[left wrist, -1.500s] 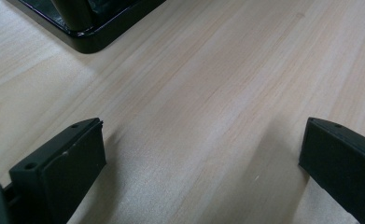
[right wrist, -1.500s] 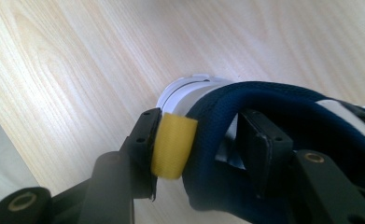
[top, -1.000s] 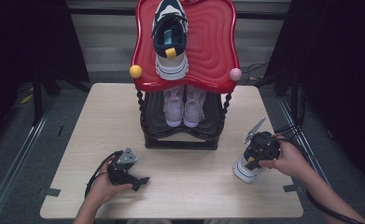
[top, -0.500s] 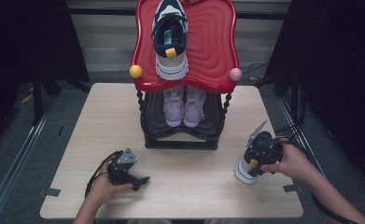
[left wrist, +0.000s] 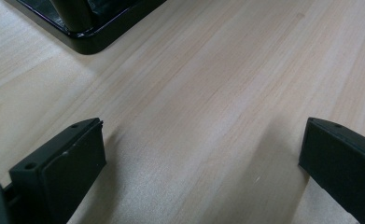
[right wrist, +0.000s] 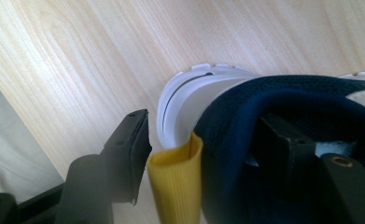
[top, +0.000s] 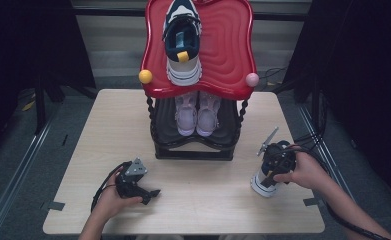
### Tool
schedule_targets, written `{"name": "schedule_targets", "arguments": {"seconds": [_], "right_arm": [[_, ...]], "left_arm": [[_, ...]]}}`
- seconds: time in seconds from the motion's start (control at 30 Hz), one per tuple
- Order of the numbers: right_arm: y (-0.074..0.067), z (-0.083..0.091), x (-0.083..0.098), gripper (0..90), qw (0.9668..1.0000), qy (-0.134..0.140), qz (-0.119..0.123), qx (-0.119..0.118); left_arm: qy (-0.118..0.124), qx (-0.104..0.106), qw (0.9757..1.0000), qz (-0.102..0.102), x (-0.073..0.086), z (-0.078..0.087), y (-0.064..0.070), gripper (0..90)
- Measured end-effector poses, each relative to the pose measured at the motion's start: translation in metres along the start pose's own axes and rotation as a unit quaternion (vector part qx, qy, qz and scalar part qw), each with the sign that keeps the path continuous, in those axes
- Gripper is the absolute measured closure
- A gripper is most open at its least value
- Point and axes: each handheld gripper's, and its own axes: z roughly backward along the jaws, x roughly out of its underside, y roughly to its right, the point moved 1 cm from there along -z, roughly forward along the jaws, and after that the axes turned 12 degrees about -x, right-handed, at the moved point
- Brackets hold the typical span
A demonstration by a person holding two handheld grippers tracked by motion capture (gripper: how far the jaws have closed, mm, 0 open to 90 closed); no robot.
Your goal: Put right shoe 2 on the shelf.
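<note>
While the navy-and-white sneaker stood on the desk to the right of the black shoe rack and nearer the person, it was straddled at its heel by the right gripper. One of that gripper's fingers was seen just outside the yellow heel tab, apart from it, and the other was sunk inside the navy collar; the fingers had just been opening, so the shoe sat between them released rather than clenched. Its white sole was planted on the wood. To the left of the rack's front, the left gripper was rested on the desk in the left hand, its fingers spread wide with bare wood between them. On the rack's red top tray a matching sneaker was laid, and on the shelf below it a pale pair of shoes was set side by side.
</note>
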Motion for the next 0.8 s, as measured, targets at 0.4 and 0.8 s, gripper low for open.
{"name": "schedule_targets", "arguments": {"seconds": [0.4,0.8], "right_arm": [[0.007,-0.015,-0.002,50.6,0.9997,-0.012,-0.003,-0.020],[0.008,-0.016,0.000,61.0,0.9991,-0.030,0.014,-0.026]], "left_arm": [[0.000,0.001,1.0000,0.001,0.000,0.000,0.000,0.0],[0.000,0.000,1.0000,0.000,0.000,0.000,0.000,0.0]]}}
